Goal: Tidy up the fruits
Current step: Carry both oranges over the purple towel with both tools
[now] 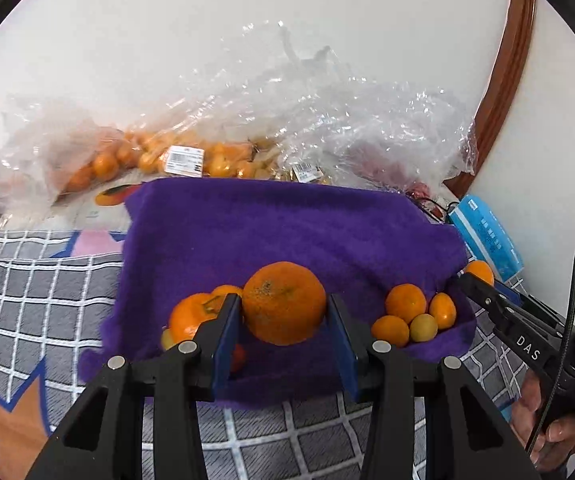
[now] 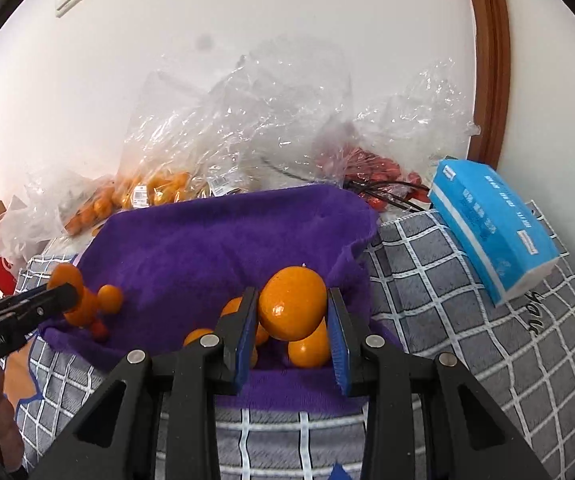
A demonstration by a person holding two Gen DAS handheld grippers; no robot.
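Note:
A purple towel lines a container on the checked blanket. My left gripper is shut on a large orange and holds it over the towel's left side, above a few oranges. My right gripper is shut on a smaller orange over the towel, above a pile of small oranges. That pile shows in the left wrist view, with the right gripper beside it. The left gripper shows at the left of the right wrist view.
Clear plastic bags of oranges and red fruit lie behind the towel against the white wall. A blue tissue pack lies at the right on the grey checked blanket. A brown door frame stands at the right.

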